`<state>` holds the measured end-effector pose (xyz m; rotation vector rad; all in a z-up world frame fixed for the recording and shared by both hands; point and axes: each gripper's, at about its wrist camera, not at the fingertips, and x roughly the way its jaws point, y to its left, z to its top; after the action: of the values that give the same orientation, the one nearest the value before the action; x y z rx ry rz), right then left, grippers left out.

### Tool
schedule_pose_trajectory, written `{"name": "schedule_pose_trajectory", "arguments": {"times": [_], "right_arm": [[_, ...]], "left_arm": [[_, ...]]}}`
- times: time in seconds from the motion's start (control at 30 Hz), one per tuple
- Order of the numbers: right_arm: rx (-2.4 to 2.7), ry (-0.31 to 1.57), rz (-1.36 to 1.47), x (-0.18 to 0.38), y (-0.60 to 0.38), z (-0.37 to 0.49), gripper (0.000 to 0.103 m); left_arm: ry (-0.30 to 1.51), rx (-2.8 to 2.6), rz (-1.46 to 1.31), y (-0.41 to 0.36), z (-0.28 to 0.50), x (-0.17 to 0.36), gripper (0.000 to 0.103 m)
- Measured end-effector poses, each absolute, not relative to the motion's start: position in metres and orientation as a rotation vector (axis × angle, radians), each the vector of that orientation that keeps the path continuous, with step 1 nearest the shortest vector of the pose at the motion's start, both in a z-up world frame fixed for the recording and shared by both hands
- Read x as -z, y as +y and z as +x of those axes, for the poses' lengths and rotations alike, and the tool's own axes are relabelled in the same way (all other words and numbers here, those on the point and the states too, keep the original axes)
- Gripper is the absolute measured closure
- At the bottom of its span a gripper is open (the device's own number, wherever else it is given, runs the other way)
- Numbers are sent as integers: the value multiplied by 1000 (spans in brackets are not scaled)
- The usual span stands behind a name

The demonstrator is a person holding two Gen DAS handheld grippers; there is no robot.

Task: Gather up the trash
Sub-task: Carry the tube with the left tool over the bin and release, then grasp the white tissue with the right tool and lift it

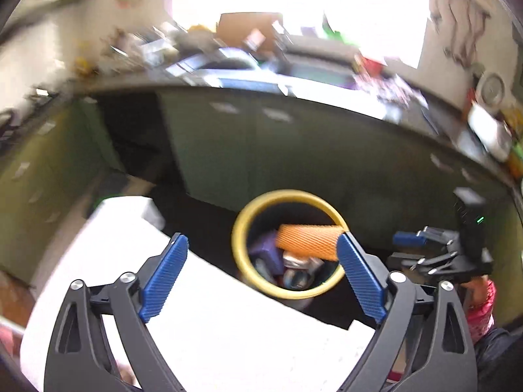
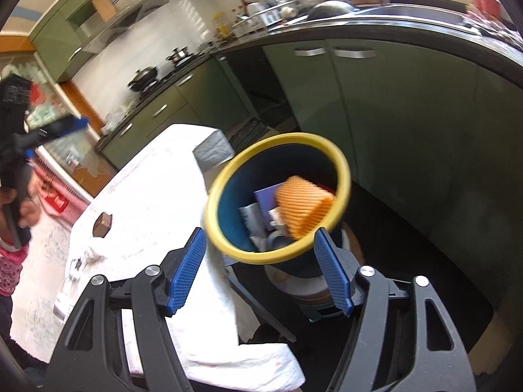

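So the bin (image 2: 278, 196), dark blue with a yellow rim, sits just off the edge of the white-covered table (image 2: 147, 202), dark floor around it and green cabinets (image 2: 392, 114) behind. One orange ribbed foam sleeve (image 2: 304, 209) is at the mouth of the bin over a purple box and some silvery scraps. Left gripper (image 1: 261, 274) has jaws wide apart, nothing between. Right gripper (image 2: 261, 268) looks clamped on the bin's outside. One small brown piece (image 2: 103, 223) lies on the table.
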<state>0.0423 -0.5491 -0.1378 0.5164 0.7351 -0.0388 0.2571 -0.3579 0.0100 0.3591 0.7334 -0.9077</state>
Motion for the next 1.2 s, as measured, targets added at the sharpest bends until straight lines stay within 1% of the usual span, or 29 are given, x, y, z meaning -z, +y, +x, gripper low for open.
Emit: {"name": "schedule_pose_trajectory", "arguments": {"times": [0.03, 0.13, 0.27, 0.47, 0.63, 0.8, 0.93, 1.1, 1.13, 1.17, 1.2], "right_arm": [[14, 743, 501, 136, -541, 47, 38], [-59, 761, 450, 129, -511, 61, 38], [-171, 779, 361, 118, -457, 78, 38], [-381, 841, 198, 105, -359, 117, 38], [-545, 871, 99, 100, -273, 153, 38], [-626, 885, -9, 103, -204, 191, 38], [-607, 944, -93, 119, -168, 221, 38], [-544, 1014, -126, 143, -149, 242, 39], [-540, 1028, -125, 147, -148, 243, 41], [-538, 1038, -128, 149, -147, 243, 52], [-534, 1044, -135, 152, -145, 243, 75]], "left_arm": [[712, 874, 344, -338, 247, -22, 5], [668, 765, 294, -273, 222, -47, 5], [625, 621, 237, -185, 184, -58, 5], [641, 401, 111, -53, 139, -33, 5], [626, 250, -59, 45, 106, 5, 5], [595, 103, -56, 99, 78, 38, 5], [621, 107, -14, 107, 71, 55, 5], [610, 122, 61, 97, 69, 62, 5], [611, 132, 69, 95, 69, 63, 5], [612, 142, 76, 94, 70, 65, 5], [615, 148, 82, 91, 71, 67, 5]]}}
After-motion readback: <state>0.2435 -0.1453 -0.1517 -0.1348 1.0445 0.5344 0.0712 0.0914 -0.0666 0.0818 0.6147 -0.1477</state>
